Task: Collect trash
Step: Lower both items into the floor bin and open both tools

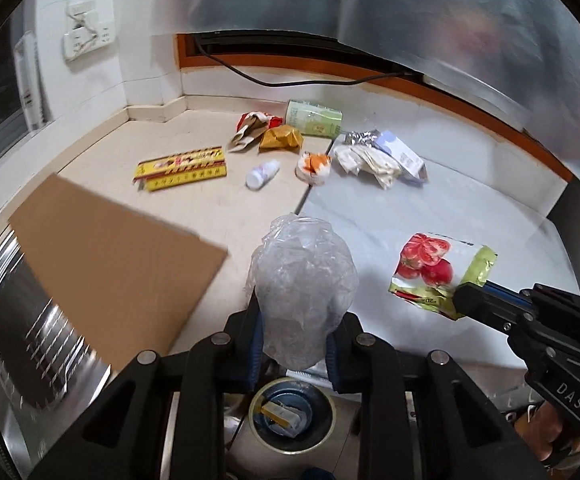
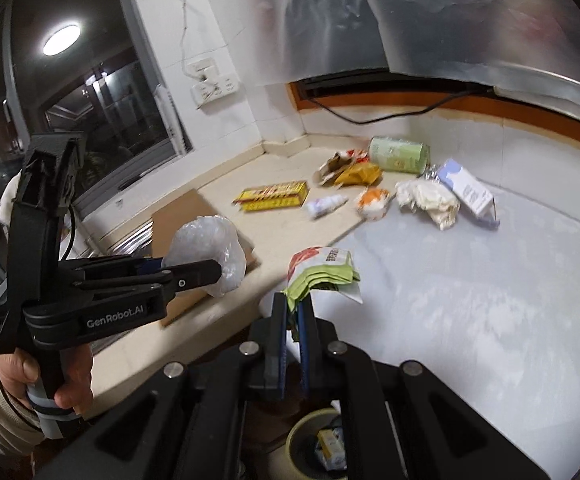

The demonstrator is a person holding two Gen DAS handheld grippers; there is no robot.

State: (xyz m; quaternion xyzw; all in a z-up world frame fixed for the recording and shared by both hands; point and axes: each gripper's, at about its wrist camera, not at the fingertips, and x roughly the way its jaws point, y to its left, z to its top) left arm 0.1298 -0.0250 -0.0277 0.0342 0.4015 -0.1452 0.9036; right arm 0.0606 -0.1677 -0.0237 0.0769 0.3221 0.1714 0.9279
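My left gripper (image 1: 294, 320) is shut on a crumpled clear plastic bag (image 1: 304, 280), held above the counter's front edge; the right wrist view shows that left gripper (image 2: 209, 276) and the bag (image 2: 209, 252) at the left. My right gripper (image 2: 294, 320) is shut on a green snack packet with tomato pictures (image 2: 322, 272), which the left wrist view shows at the right as the packet (image 1: 438, 268) in the right gripper (image 1: 464, 302). Below both grippers stands a round trash bin (image 1: 292, 414) (image 2: 318, 440) with scraps inside.
At the back of the counter (image 1: 390, 216) lie a yellow box (image 1: 181, 168), a small white bottle (image 1: 261, 174), an orange and white wrapper (image 1: 313, 166), brown and orange wrappers (image 1: 265, 132), a green can (image 1: 314, 118), crumpled paper (image 1: 366, 164) and a white carton (image 1: 404, 154). A cardboard sheet (image 1: 109, 264) covers part of a steel sink (image 1: 13, 320).
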